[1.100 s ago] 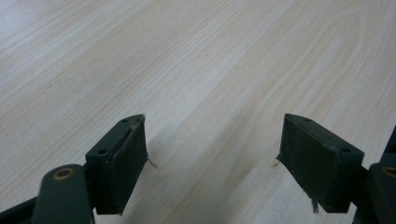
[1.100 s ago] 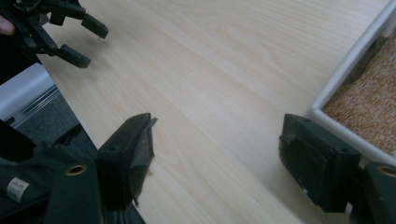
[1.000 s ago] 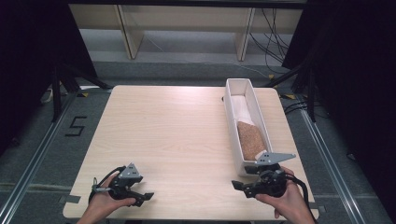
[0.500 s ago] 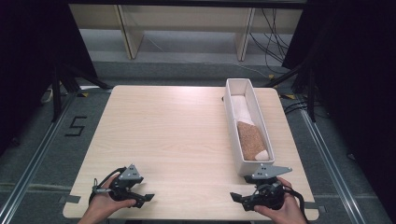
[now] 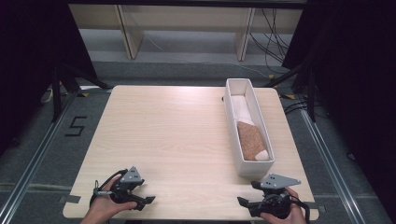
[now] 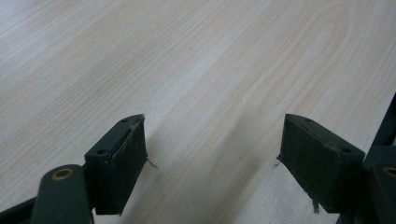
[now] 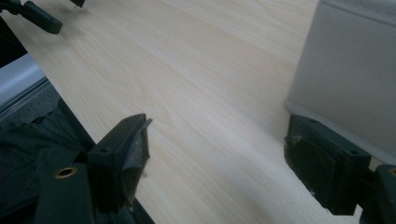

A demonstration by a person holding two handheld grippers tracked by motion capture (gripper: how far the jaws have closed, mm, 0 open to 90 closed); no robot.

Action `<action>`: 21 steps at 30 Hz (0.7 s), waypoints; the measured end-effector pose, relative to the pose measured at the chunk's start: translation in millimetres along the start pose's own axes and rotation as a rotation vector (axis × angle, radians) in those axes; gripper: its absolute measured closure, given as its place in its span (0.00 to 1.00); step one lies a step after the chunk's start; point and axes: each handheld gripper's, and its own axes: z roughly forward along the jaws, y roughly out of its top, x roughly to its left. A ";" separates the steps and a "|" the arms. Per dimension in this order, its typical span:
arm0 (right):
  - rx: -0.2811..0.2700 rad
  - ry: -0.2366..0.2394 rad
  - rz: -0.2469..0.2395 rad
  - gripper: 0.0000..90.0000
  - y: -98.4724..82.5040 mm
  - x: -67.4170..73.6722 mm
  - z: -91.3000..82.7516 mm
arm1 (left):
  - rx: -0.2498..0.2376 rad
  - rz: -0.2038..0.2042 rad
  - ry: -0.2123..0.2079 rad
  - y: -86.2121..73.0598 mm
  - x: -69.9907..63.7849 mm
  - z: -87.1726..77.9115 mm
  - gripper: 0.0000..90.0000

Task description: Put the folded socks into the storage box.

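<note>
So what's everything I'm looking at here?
table: one, pale wood, centre.
long tray: one, white, right side of the table.
roll: one, speckled brown and white, lying in the tray.
shelf unit: one, beige, behind the table.
floor mark "5": one, black, left of the table.
left gripper: one, black, near edge, open, nothing between its fingers.
right gripper: one, black, near the tray's near end, open.

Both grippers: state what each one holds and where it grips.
Nothing is held. The left gripper and the right gripper are open over bare table.
</note>
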 end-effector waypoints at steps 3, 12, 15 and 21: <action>-0.001 -0.007 0.014 0.25 -8.1 -2.2 -1.9 | 0.002 0.004 -0.004 -0.4 -0.3 -0.5 0.25; -0.007 -0.036 0.058 0.25 -29.7 -6.1 -9.1 | -0.002 0.007 0.013 -2.5 -3.1 -0.3 0.25; -0.006 -0.035 0.062 0.26 -32.4 -6.2 -12.2 | -0.008 0.006 0.016 -2.8 -3.7 -1.1 0.25; -0.036 -0.049 0.059 0.26 -33.8 -6.8 -14.9 | -0.008 0.006 0.030 -4.2 -4.7 -0.8 0.25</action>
